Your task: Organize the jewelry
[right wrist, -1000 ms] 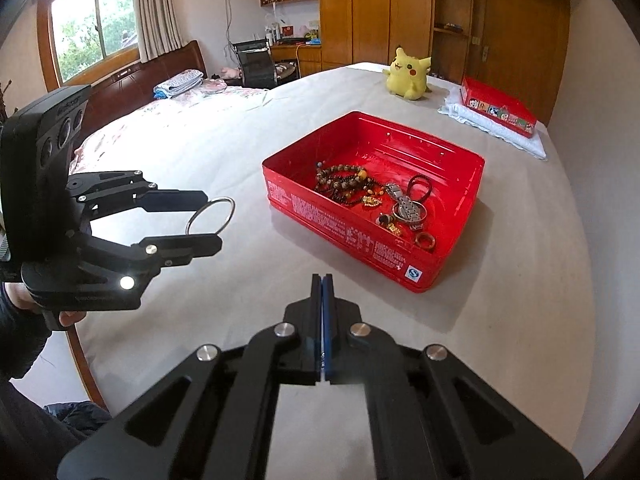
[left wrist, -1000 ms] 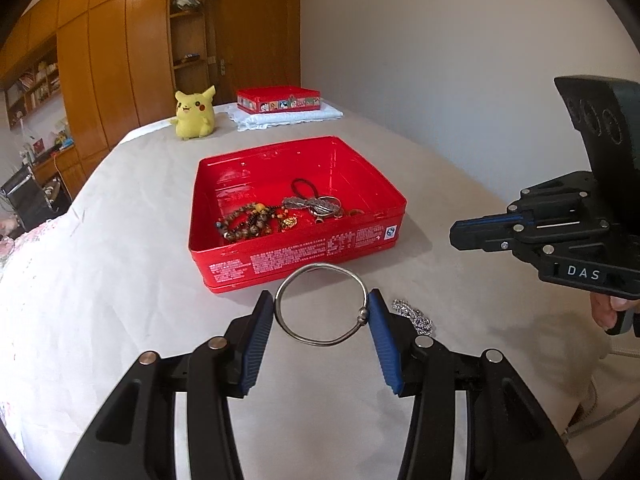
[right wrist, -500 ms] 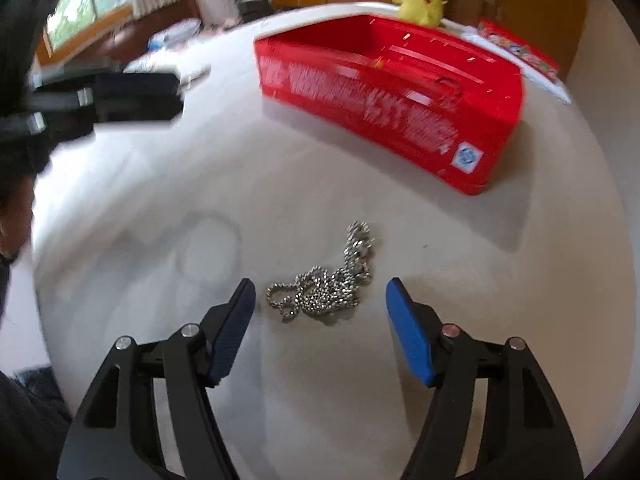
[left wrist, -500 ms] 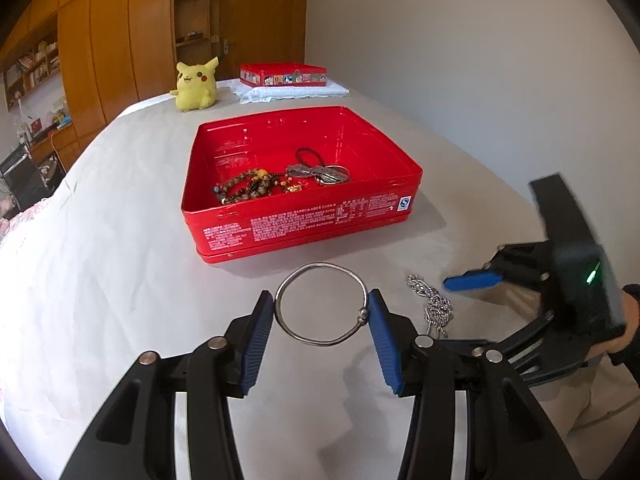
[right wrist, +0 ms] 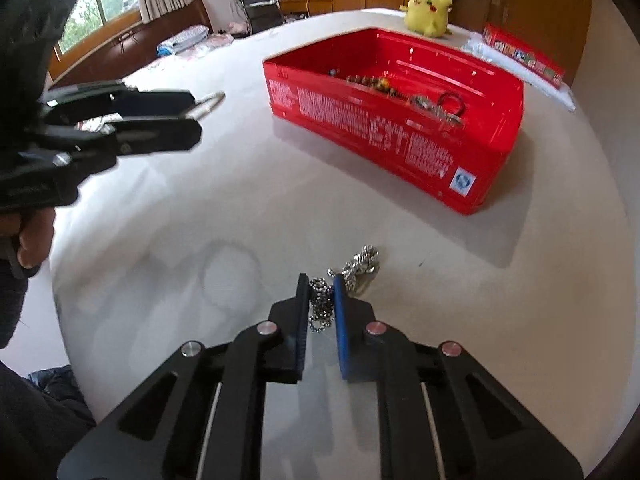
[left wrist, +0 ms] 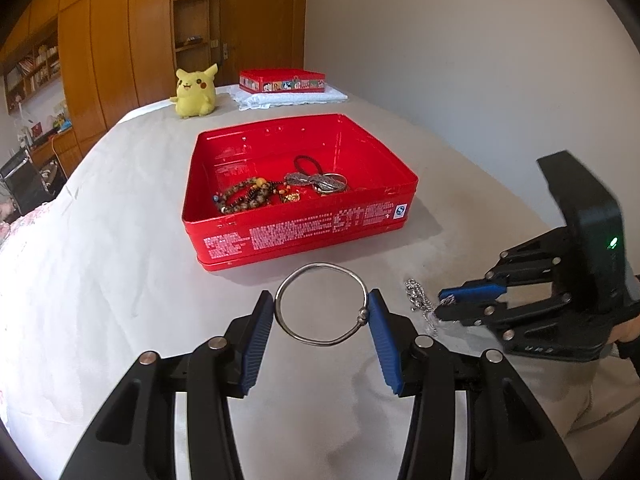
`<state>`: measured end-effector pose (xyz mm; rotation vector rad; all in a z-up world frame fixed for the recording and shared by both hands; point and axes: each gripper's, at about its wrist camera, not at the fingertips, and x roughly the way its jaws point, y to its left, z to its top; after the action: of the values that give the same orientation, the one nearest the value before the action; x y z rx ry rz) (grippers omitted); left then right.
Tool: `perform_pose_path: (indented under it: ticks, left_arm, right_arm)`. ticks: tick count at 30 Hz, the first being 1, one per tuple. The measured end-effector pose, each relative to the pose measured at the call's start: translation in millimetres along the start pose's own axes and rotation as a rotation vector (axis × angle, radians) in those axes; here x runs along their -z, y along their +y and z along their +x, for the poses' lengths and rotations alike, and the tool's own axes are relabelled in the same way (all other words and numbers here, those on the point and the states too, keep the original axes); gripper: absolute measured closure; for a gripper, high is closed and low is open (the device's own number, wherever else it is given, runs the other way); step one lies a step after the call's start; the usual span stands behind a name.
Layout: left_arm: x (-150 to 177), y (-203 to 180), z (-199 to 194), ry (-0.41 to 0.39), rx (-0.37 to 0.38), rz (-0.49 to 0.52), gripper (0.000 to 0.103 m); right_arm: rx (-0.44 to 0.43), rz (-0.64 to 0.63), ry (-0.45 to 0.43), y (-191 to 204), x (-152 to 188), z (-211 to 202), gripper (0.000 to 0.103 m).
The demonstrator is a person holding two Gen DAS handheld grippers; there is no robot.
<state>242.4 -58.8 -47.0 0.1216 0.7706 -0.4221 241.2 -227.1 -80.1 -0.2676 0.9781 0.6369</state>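
The right gripper point(right wrist: 321, 308) has just been closing and its jaws now pinch the near end of the silver chain point(right wrist: 352, 276). The chain lies bunched on the white bed sheet point(right wrist: 400, 240), with its long run heading away from the jaws and a bit to the right, toward the near corner of the red tin point(right wrist: 384, 128). Its far clump sits just past the fingertips, still on the sheet.

The left gripper point(left wrist: 321, 308) has its jaws spread about halfway, pressing on both sides of the silver bangle point(left wrist: 320, 304). The ring is held above the sheet, its opening facing that camera and its little bead clasp against the right pad.

The red tin stands open just beyond both, with bead bracelets point(left wrist: 248, 196), a black hair tie point(left wrist: 310, 164) and some silver pieces inside. A yellow plush point(left wrist: 195, 92) and a second red tin point(left wrist: 282, 80) on a folded cloth sit well behind. Nothing lies between the chain and the tin.
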Motion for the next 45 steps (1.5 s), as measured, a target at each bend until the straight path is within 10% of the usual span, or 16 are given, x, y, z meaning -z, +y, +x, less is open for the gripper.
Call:
perform_pose_path:
  ticks: [29, 45]
  left_arm:
    - [-30.7, 3.8, -32.8, -0.074, -0.029, 0.042, 0.055]
    - [-92.2, 18.3, -16.1, -0.097, -0.069, 0.082, 0.055]
  right_arm:
    - [-0.032, 0.019, -0.21, -11.6, -70.0, -115.2, 0.093]
    - [-0.007, -0.011, -0.244, -32.2, -136.5, -114.5, 0.093]
